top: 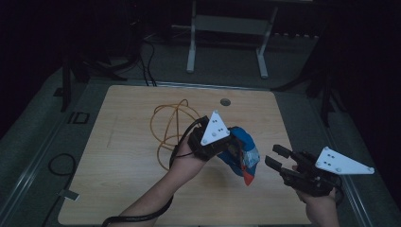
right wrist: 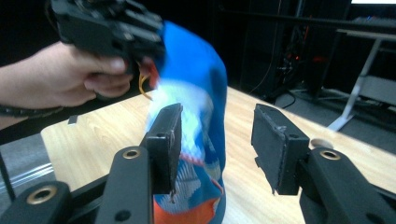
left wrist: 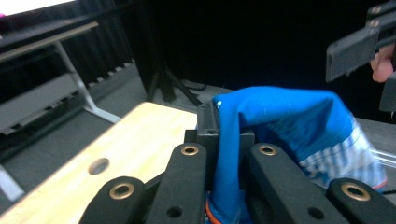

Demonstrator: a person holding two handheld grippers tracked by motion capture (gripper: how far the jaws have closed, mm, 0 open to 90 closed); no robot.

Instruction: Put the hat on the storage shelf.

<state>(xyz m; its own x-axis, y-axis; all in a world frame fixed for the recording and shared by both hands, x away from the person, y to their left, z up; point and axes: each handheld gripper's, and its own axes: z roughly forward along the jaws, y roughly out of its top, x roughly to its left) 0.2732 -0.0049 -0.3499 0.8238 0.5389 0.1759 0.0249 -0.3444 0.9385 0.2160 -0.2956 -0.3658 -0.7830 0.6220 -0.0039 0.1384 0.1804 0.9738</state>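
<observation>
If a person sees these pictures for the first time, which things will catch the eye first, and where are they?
First is the blue bag, held above the middle of the wooden table by the left tool, shut on its top. Next, the right tool waits open just to the bag's right. Behind the left hand, an orange cord lies looped on the table.

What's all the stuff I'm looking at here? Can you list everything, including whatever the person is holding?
Table: one, light wood, centre of the high view, with a small round hole near its far edge.
Cord: one, orange, looped on the table beyond the left hand.
Cloth item: one, blue with white and orange parts, held up above the table; what it is exactly, I cannot tell.
Desk frame: one, pale grey, on the floor beyond the table.
Left gripper: one, black, jaws closed on the cloth item.
Right gripper: one, black, jaws apart, near the cloth item.
Hands: left hand, right hand.
</observation>
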